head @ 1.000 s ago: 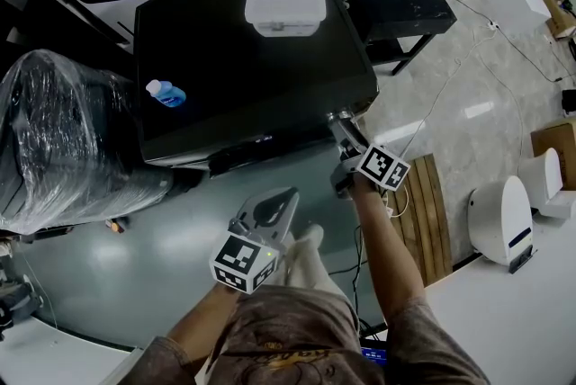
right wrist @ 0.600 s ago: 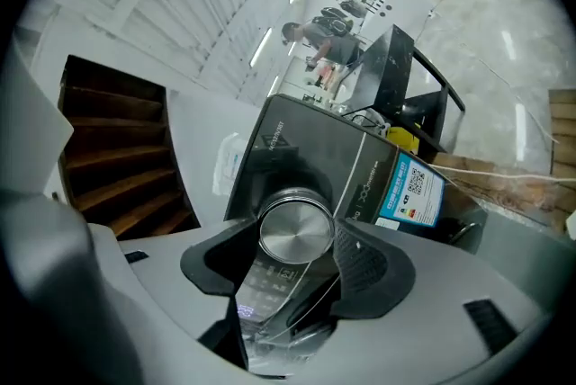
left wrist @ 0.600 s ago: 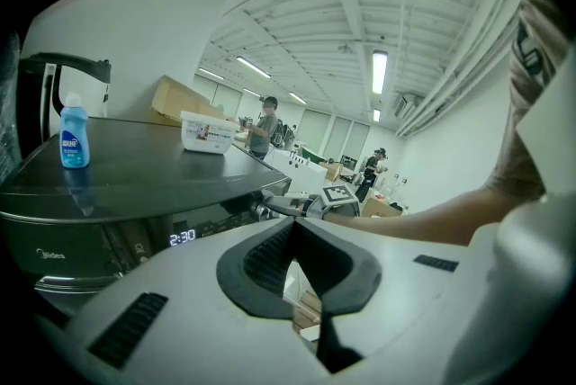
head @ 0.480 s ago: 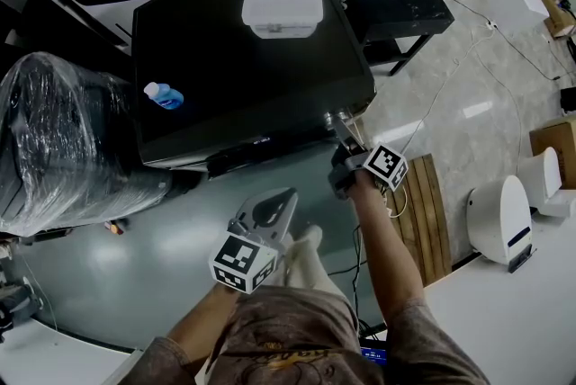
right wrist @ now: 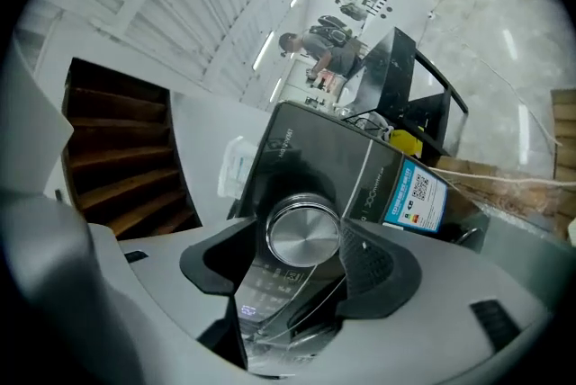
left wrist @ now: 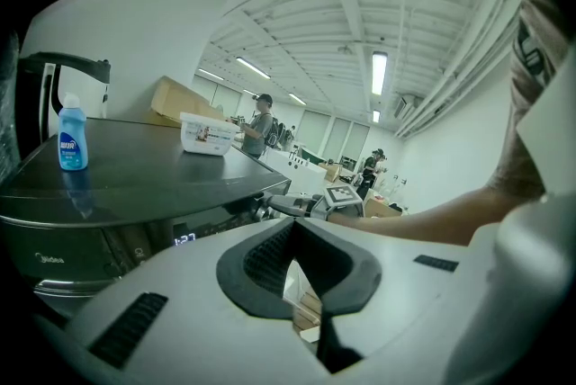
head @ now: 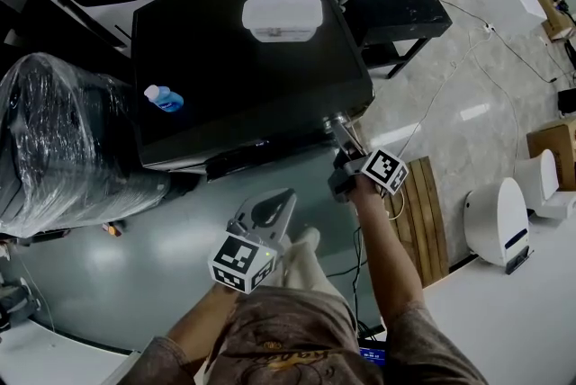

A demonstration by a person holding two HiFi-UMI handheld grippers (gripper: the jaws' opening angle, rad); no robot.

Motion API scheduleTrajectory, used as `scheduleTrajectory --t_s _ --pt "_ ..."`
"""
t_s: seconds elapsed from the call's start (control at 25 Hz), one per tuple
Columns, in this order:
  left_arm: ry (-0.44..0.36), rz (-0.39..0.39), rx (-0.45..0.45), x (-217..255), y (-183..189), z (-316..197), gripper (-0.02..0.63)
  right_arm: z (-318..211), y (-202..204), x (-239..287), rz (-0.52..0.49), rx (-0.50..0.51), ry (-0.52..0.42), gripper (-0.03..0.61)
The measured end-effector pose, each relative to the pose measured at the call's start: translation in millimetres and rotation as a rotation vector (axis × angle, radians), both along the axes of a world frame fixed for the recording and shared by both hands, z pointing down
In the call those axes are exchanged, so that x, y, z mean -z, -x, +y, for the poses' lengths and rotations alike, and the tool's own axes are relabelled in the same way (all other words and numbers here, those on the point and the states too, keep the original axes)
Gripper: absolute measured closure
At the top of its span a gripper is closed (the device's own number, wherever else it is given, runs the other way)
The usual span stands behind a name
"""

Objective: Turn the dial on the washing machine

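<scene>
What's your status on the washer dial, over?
Right gripper clamped on dial. Left gripper shut, empty, off the washing machine. Nothing blocking the dial.

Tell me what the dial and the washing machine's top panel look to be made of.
The dial looks like brushed metal, or metal-look plastic: a silvery face with a bright rim. The top panel appears to be glossy dark glass or plastic: the blue bottle is mirrored in it.

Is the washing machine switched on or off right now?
On: the washing machine shows lit digits on its front display in the left gripper view, and a small light glows below the dial.
</scene>
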State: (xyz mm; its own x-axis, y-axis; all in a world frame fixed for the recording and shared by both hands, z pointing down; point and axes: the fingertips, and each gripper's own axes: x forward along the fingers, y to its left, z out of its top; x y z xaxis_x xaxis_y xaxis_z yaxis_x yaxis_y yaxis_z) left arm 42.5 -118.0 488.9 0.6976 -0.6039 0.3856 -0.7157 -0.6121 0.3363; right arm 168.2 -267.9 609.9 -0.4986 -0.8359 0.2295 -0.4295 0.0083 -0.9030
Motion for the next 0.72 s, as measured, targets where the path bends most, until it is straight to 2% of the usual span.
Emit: scheduleTrajectory --t_s 0.24,0.72 --pt "-0.020 0.012 -0.004 12 2 -8 0.615 14 -5 33 0.146 0.046 -0.057 0.318" --pt "-0.106 0.102 -0.051 90 -2 -25 0.616 71 2 182 0.519 0.123 -0.332 0.318"
